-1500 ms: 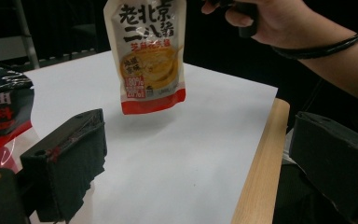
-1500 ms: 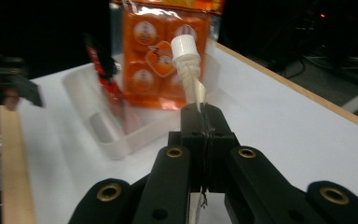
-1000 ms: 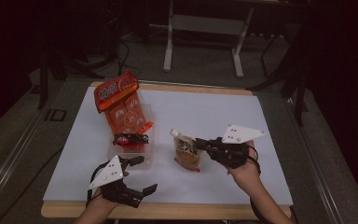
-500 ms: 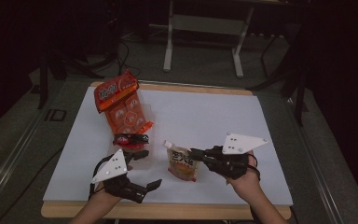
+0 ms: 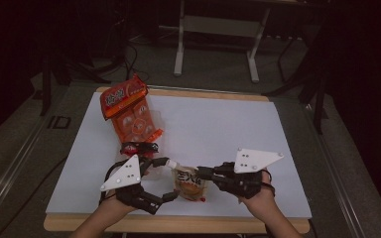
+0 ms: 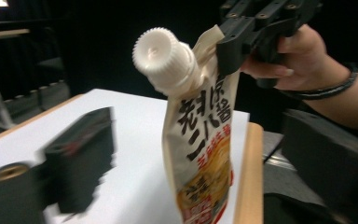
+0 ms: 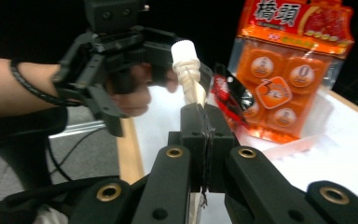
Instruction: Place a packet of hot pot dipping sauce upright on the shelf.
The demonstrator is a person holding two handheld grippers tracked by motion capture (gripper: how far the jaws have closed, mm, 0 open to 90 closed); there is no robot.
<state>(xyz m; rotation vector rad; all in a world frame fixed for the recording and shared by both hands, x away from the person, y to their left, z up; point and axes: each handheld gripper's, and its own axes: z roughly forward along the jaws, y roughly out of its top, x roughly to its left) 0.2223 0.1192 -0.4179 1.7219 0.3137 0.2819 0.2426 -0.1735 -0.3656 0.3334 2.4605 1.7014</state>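
Between the closing, not yet gripping left gripper [image 5: 163, 178] jaws: a cream spouted pouch [image 6: 205, 154], white ribbed cap [image 6: 161, 56], right gripper [image 7: 200, 116] clamping its edge

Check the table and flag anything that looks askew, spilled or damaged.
Nothing looks spilled or damaged. The cream spouted pouch with the white ribbed screw cap is held tilted off the white table, its top edge pinched in the shut right gripper. The orange blister pack of snack cups lies skewed at the table's far left corner.

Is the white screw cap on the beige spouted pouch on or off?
On. The white ribbed screw cap sits on the spout of the beige printed pouch, with no opening visible.
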